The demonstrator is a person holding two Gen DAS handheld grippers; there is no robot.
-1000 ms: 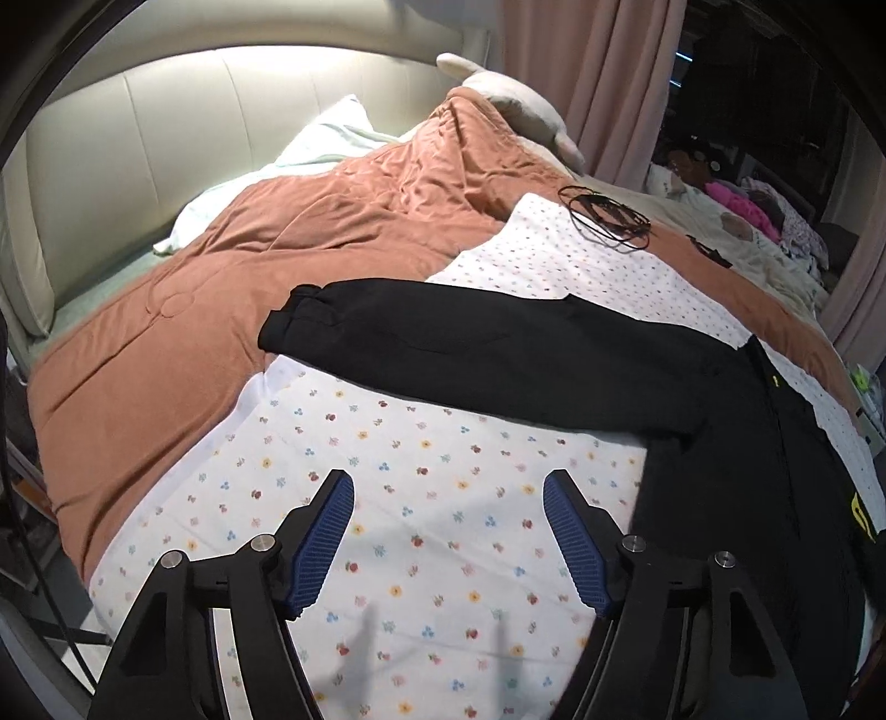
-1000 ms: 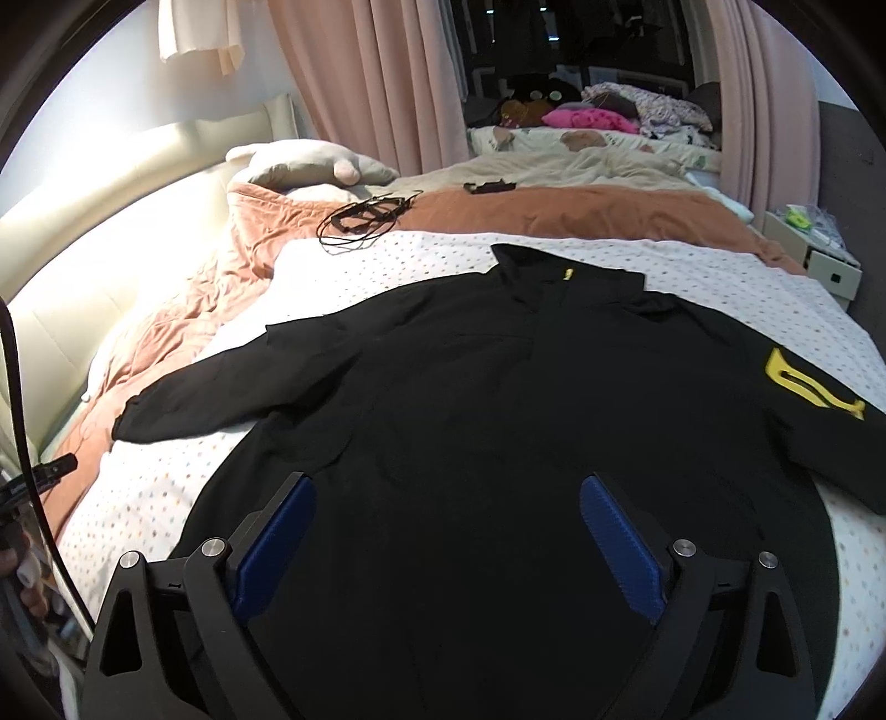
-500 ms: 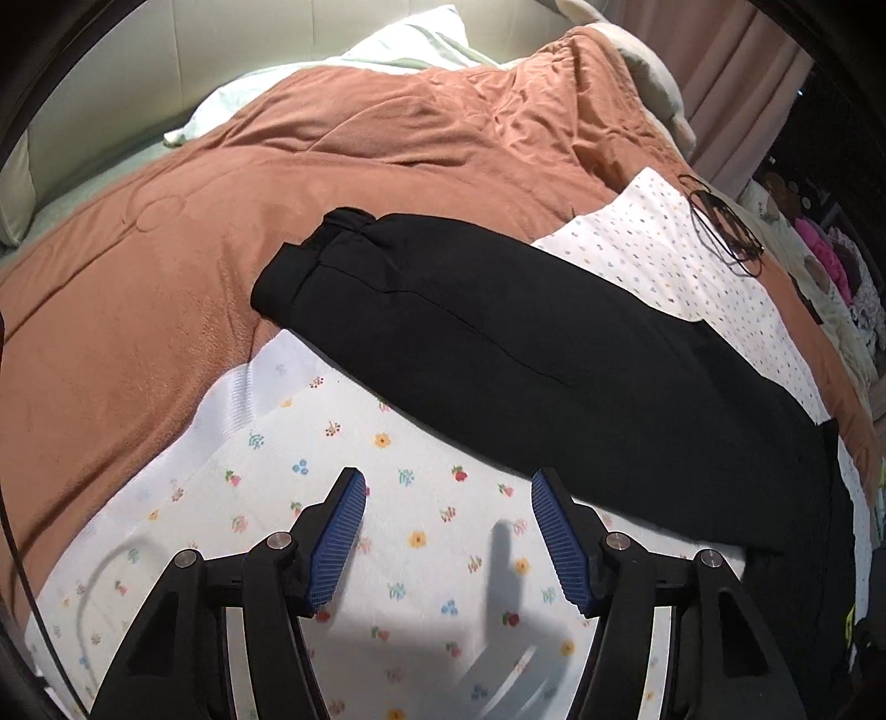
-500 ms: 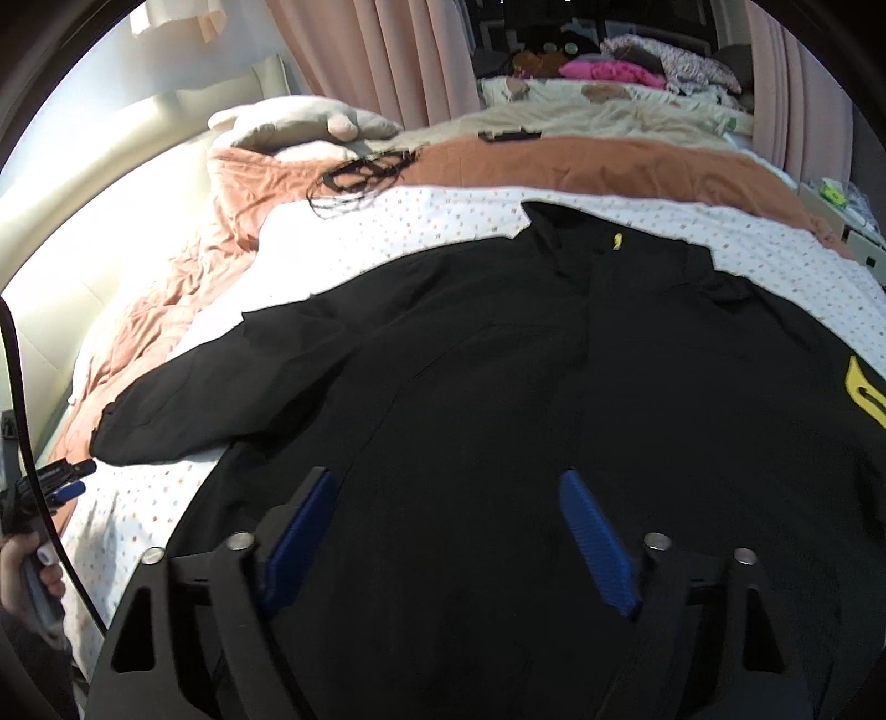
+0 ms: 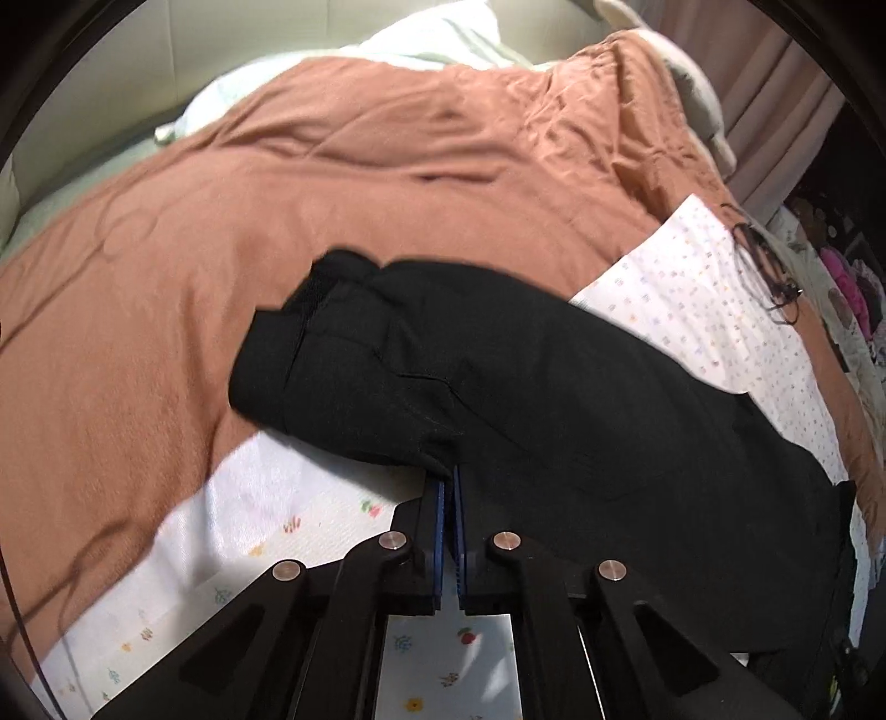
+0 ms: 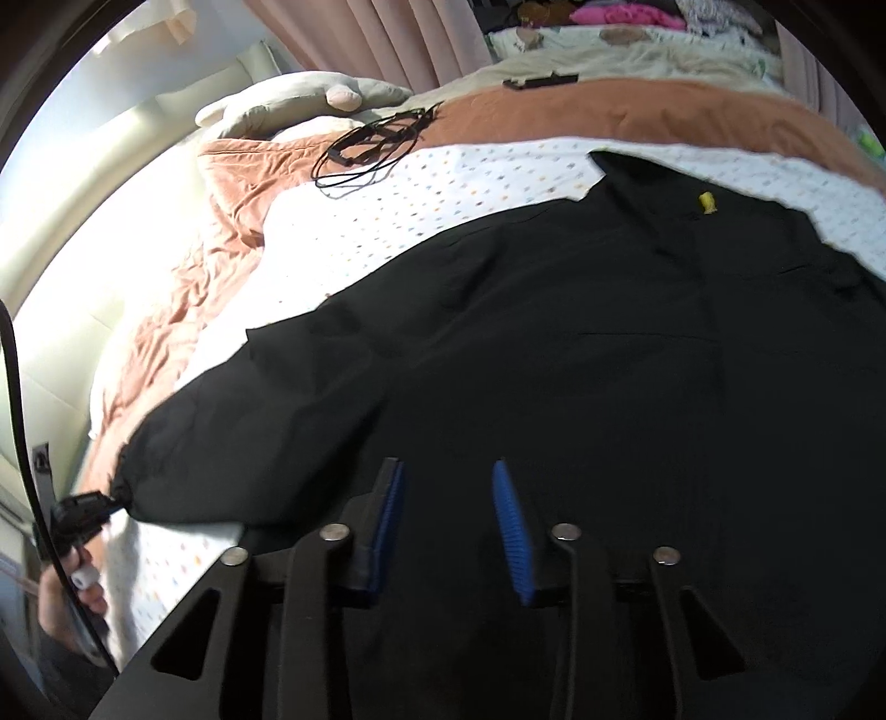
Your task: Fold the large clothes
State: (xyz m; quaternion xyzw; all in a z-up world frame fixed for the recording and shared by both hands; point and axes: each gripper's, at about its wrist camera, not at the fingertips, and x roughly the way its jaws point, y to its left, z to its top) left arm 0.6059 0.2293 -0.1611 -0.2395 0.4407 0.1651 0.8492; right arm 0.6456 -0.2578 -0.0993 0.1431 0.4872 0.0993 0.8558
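A large black jacket (image 6: 554, 360) lies spread flat on a flowered white sheet (image 6: 432, 194), with a small yellow tag (image 6: 707, 202) near its collar. Its long sleeve (image 5: 498, 376) reaches left onto a brown quilt (image 5: 277, 194). My left gripper (image 5: 449, 482) is shut on the sleeve's near edge close to the cuff. The right wrist view shows that gripper (image 6: 108, 501) at the far left, pinching the sleeve. My right gripper (image 6: 448, 493) hangs low over the jacket's body; its jaws are closing, the blue pads (image 6: 512, 531) still apart with black fabric under and between them.
A coil of black cable (image 6: 371, 147) lies on the sheet's far corner. Pillows (image 6: 299, 102) and a pale padded headboard (image 6: 83, 221) sit at the bed's head, pink curtains (image 6: 360, 33) behind. A hand (image 6: 61, 598) holds the left gripper at the bed's edge.
Both grippers came down and forward onto the jacket. The left one went from wide open over the sheet to shut on the sleeve's edge. The right jaws narrowed a lot.
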